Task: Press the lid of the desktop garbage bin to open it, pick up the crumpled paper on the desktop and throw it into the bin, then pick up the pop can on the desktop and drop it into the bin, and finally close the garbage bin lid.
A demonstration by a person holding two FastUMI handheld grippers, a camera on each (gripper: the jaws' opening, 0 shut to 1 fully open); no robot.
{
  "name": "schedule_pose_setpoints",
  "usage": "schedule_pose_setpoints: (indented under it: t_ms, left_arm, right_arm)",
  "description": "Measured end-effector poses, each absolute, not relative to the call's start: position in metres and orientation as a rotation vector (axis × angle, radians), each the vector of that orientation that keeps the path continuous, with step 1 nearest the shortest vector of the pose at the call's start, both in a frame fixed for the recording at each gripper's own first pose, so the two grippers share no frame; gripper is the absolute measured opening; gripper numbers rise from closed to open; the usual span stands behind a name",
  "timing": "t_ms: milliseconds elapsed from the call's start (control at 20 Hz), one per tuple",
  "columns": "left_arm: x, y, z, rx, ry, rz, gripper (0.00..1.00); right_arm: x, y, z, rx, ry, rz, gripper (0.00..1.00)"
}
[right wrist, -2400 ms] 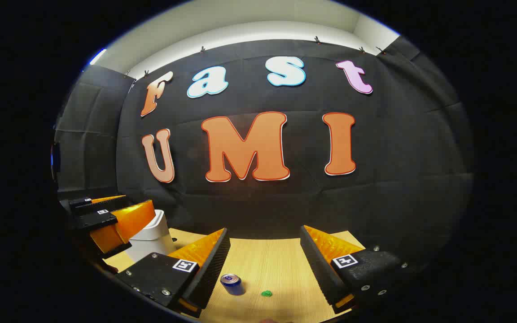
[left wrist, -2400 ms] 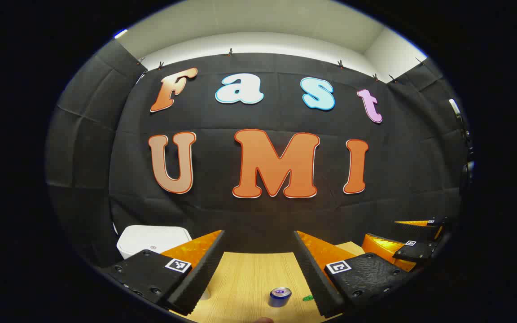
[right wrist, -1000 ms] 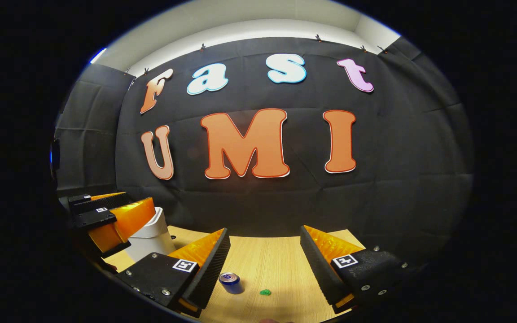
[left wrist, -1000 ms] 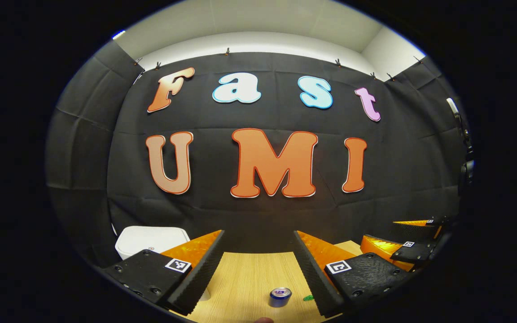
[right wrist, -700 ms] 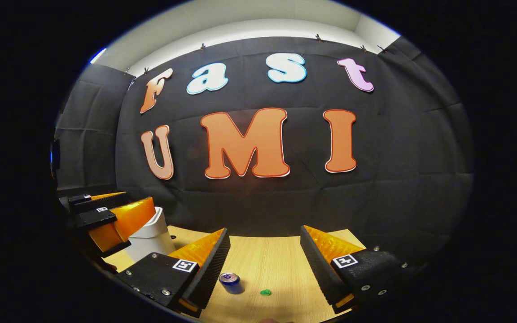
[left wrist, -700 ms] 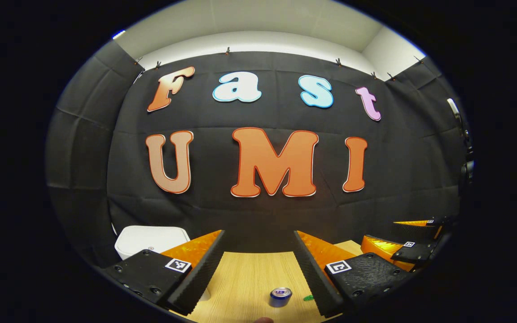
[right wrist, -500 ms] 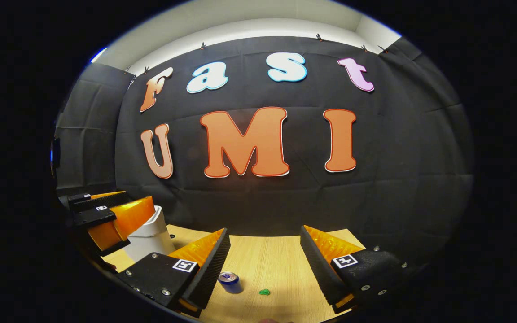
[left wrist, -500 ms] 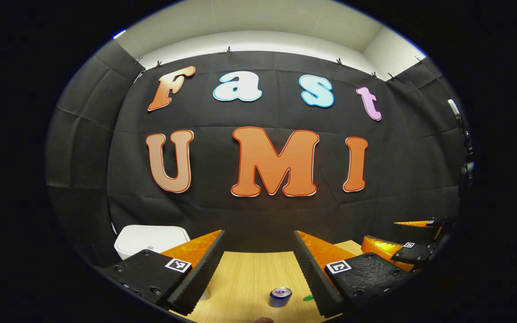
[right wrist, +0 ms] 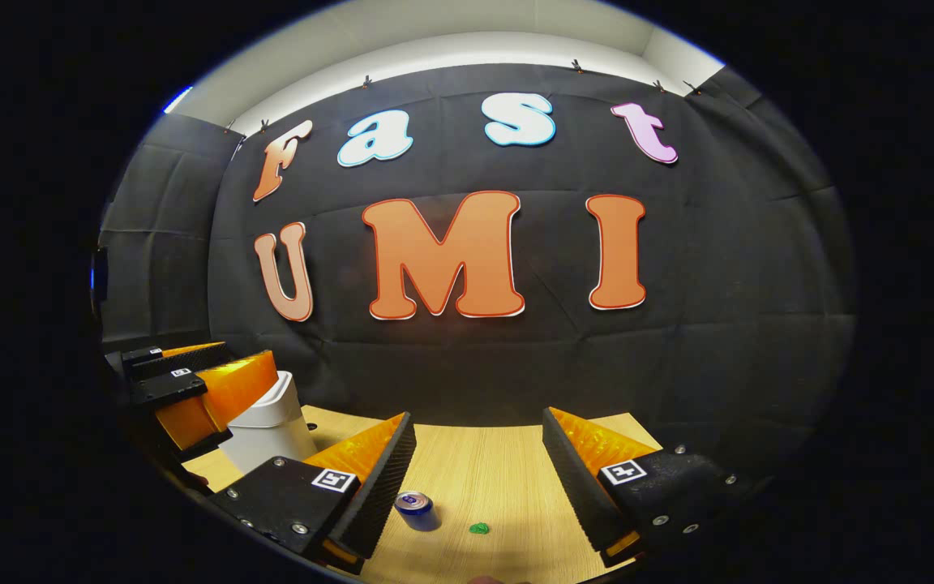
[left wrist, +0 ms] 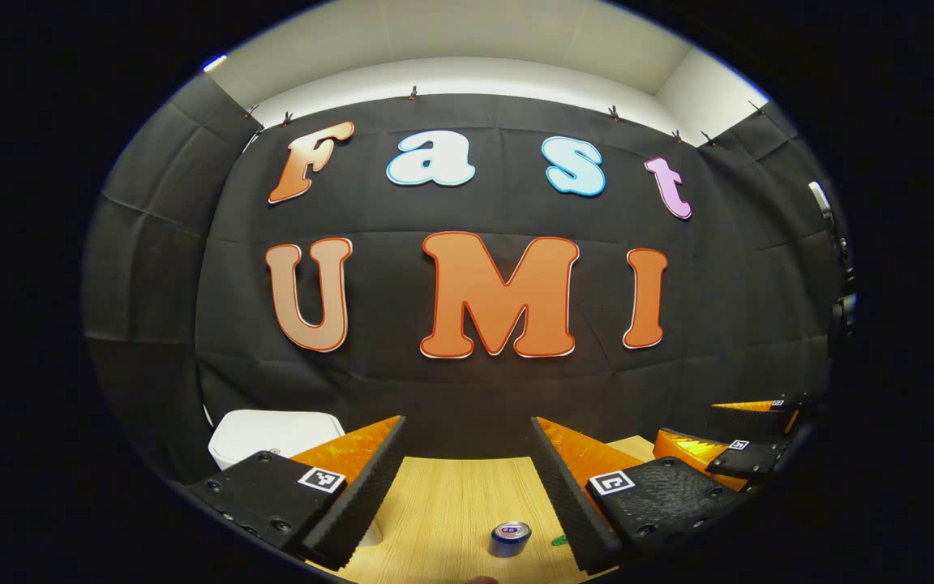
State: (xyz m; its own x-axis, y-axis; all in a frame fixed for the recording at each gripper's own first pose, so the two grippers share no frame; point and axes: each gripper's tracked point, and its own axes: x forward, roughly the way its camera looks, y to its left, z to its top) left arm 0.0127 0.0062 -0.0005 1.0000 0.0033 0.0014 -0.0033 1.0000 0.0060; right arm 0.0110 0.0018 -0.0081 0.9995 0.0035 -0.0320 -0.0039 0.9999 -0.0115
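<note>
both grippers are held above the table (right wrist: 507, 478) with jaws wide and holding nothing. left gripper (left wrist: 467, 454): can (left wrist: 510, 538) stands upright between the jaws, bin (left wrist: 268, 431), lid closed, beyond the left jaw. right gripper (right wrist: 475, 450): can (right wrist: 415, 509) just beside the left jaw, green paper (right wrist: 479, 528) between the jaws.

Upright pop can (left wrist: 509, 538) between open claw (left wrist: 468, 442) fingers

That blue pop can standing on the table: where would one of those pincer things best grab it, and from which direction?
Probably around its round side wall. The pop can stands upright on the wooden table, its top facing up, so the curved sides are free. The right tool is open, with the can low between its fingers; coming down from above and closing on opposite sides looks simplest.
</note>
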Motion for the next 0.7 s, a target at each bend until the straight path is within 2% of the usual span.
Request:
schedule_pose_setpoints:
  t_ms: [200, 300, 350, 450, 500, 550, 700]
  left_arm:
    - [0.012, 0.011, 0.001, 0.016, -0.011, 0.017, 0.92]
    - [0.013, 0.016, 0.005, 0.026, -0.018, 0.03, 0.86]
    - [0.013, 0.022, 0.007, 0.033, -0.025, 0.043, 0.87]
    - [0.011, 0.034, 0.01, 0.046, -0.035, 0.08, 0.79]
    - [0.012, 0.041, 0.008, 0.055, -0.032, 0.094, 0.71]
    - [0.014, 0.044, 0.006, 0.057, -0.028, 0.099, 0.7]
    - [0.017, 0.065, -0.002, 0.051, 0.002, 0.129, 0.51]
  right_arm:
    - [0.012, 0.003, -0.011, -0.012, 0.037, 0.006, 0.94]
    - [0.013, 0.003, -0.011, -0.012, 0.038, 0.006, 0.94]
    - [0.012, 0.004, -0.011, -0.011, 0.038, 0.007, 0.94]
    - [0.013, 0.005, -0.011, -0.01, 0.038, 0.009, 0.94]
    - [0.014, 0.005, -0.012, -0.01, 0.04, 0.008, 0.94]
    - [0.014, 0.005, -0.013, -0.01, 0.041, 0.011, 0.94]
    - [0.016, 0.009, -0.014, -0.011, 0.045, 0.019, 0.94]
